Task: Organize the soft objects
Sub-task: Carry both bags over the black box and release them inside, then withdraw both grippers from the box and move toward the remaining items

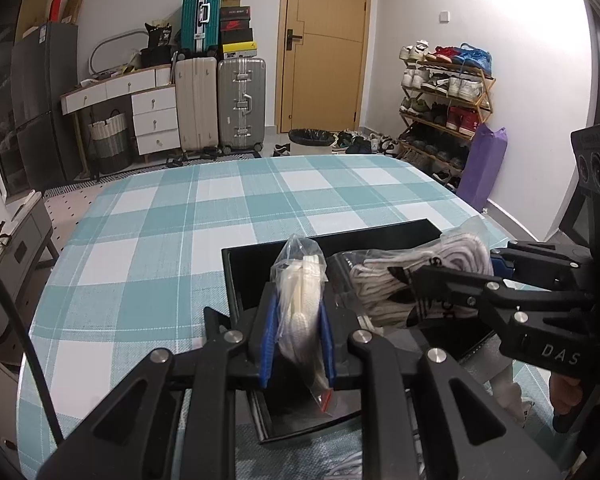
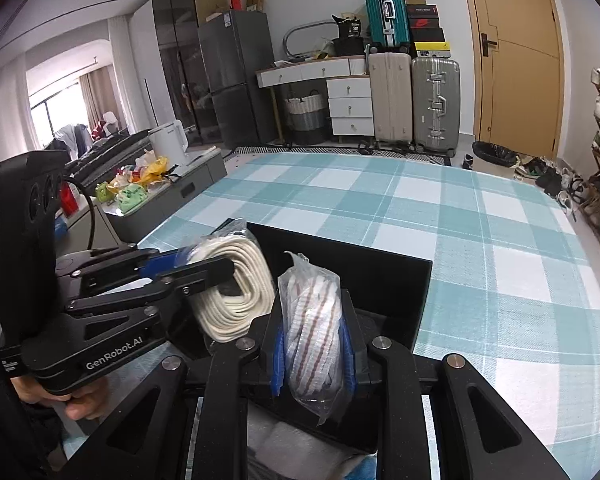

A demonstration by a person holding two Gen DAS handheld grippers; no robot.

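My left gripper (image 1: pixel 298 320) is shut on a clear plastic bag of cream socks (image 1: pixel 302 300) and holds it over the black open box (image 1: pixel 236 280). The same bag of cream socks (image 2: pixel 236 284) shows in the right wrist view, in the left gripper (image 2: pixel 216 276). My right gripper (image 2: pixel 314 344) is shut on a clear bag of white socks with red-brown stripes (image 2: pixel 312 328), also over the box (image 2: pixel 380 276). In the left wrist view that gripper (image 1: pixel 452 276) holds this striped bag (image 1: pixel 400 284) to the right of mine.
The box sits on a bed with a teal and white checked cover (image 1: pixel 204 216). More white soft items (image 1: pixel 508 392) lie at the near right of the box. Suitcases (image 1: pixel 220 104), drawers and a shoe rack (image 1: pixel 444 100) stand beyond the bed.
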